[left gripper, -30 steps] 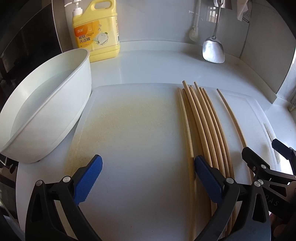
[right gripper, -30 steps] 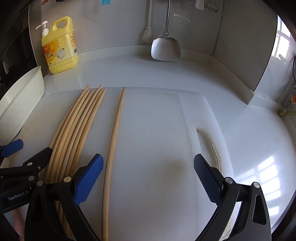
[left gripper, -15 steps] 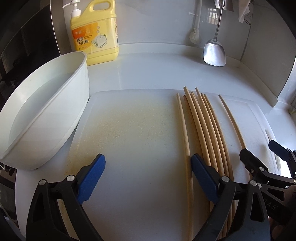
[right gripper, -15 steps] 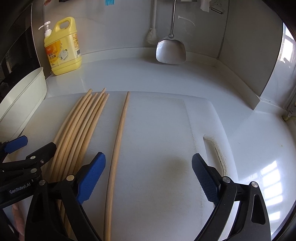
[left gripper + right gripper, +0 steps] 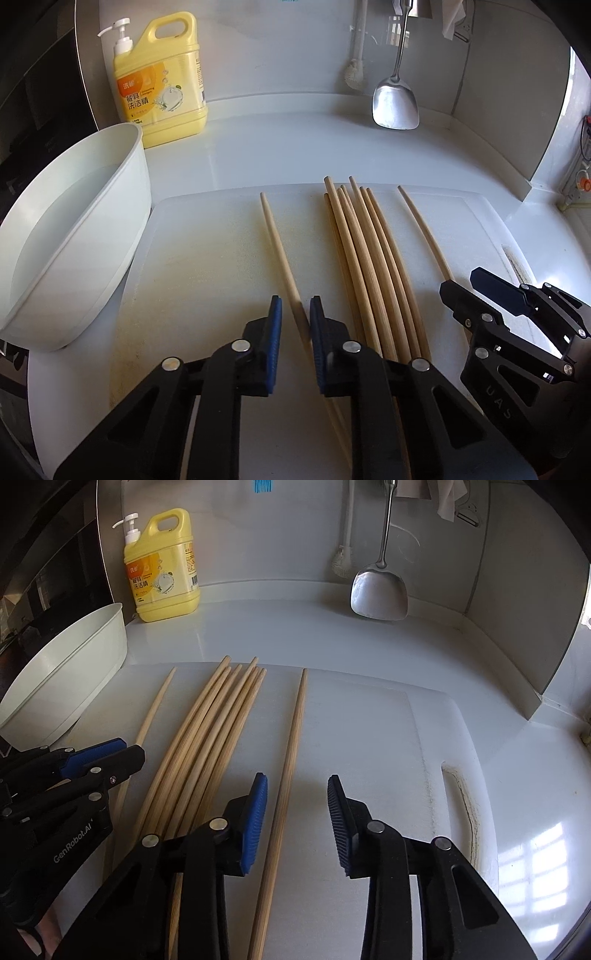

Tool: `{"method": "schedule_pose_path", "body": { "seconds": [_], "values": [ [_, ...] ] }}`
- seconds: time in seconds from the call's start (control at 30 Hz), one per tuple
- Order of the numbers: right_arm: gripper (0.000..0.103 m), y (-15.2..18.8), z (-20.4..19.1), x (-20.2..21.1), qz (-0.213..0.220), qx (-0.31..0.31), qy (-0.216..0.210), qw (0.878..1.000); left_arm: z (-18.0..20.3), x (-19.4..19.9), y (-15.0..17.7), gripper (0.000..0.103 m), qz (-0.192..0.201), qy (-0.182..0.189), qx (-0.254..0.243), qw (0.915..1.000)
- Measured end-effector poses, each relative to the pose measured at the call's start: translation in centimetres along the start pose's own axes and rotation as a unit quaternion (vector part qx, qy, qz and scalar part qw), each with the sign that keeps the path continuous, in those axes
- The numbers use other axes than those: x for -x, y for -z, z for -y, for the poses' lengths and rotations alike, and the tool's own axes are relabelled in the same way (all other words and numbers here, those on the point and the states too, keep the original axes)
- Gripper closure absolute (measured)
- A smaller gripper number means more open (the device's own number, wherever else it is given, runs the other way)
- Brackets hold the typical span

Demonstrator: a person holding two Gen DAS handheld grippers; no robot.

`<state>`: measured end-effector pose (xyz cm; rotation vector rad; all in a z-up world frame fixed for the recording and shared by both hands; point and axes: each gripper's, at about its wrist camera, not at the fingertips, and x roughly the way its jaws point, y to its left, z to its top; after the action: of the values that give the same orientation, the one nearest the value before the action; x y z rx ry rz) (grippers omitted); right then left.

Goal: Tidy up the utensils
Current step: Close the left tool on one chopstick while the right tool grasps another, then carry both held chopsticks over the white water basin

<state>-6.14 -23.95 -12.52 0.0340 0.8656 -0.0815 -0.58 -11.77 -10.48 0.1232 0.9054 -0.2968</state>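
My left gripper (image 5: 295, 328) sits at the bottom centre of its view, its blue pads drawn in narrow around one chopstick (image 5: 280, 254). The stick runs between them and up toward the middle of the frame; it looks blurred there, and I cannot tell whether the pads truly pinch it or only flank it. This chopstick lies apart, left of the bundle of chopsticks (image 5: 369, 266) spread on the white cutting board (image 5: 207, 258).

My right gripper (image 5: 297, 808) fills the lower centre of its own view, jaws about half open. A lone chopstick (image 5: 291, 746) passes up between them, close to the left pad and not gripped. It lies right of the bundle (image 5: 214, 731).

A white basin (image 5: 74, 229) stands at the left edge of the left view, touching the board's corner. A yellow detergent bottle (image 5: 162, 77) stands at upper left against the wall, and a metal spatula (image 5: 395, 103) hangs at upper right.
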Motion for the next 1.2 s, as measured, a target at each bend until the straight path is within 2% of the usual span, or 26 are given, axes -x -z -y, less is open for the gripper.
{"method": "schedule_pose_path", "body": {
  "seconds": [0.07,0.1,0.2,0.5,0.8,0.97,1.2],
  "values": [
    [0.082,0.1,-0.2,0.1,0.002,0.003,0.000,1.000,0.0,0.0,0.0,0.094,0.001,0.001,0.001,1.0000],
    [0.089,0.1,-0.3,0.1,0.003,0.006,0.001,1.000,-0.1,0.0,0.1,0.095,0.002,0.002,0.001,1.0000],
    [0.096,0.1,-0.6,0.2,0.005,0.012,0.003,1.000,-0.2,0.1,0.1,0.096,0.003,0.005,0.003,1.0000],
    [0.097,0.4,0.6,1.0,0.000,-0.028,-0.027,0.999,-1.2,1.0,0.3,0.096,-0.009,0.017,0.028,0.9994],
    [0.097,-2.1,1.3,6.0,0.011,-0.044,-0.058,0.997,-2.6,7.9,-2.0,0.096,0.001,0.021,0.059,0.9981],
    [0.097,-4.9,-0.9,8.9,0.019,-0.024,-0.098,0.995,-5.8,12.2,-3.0,0.096,0.011,0.001,0.095,0.9954],
    [0.097,-9.4,-9.1,10.0,0.032,0.014,-0.157,0.987,-14.7,15.5,-3.7,0.096,0.042,-0.048,0.146,0.9873]
  ]
}}
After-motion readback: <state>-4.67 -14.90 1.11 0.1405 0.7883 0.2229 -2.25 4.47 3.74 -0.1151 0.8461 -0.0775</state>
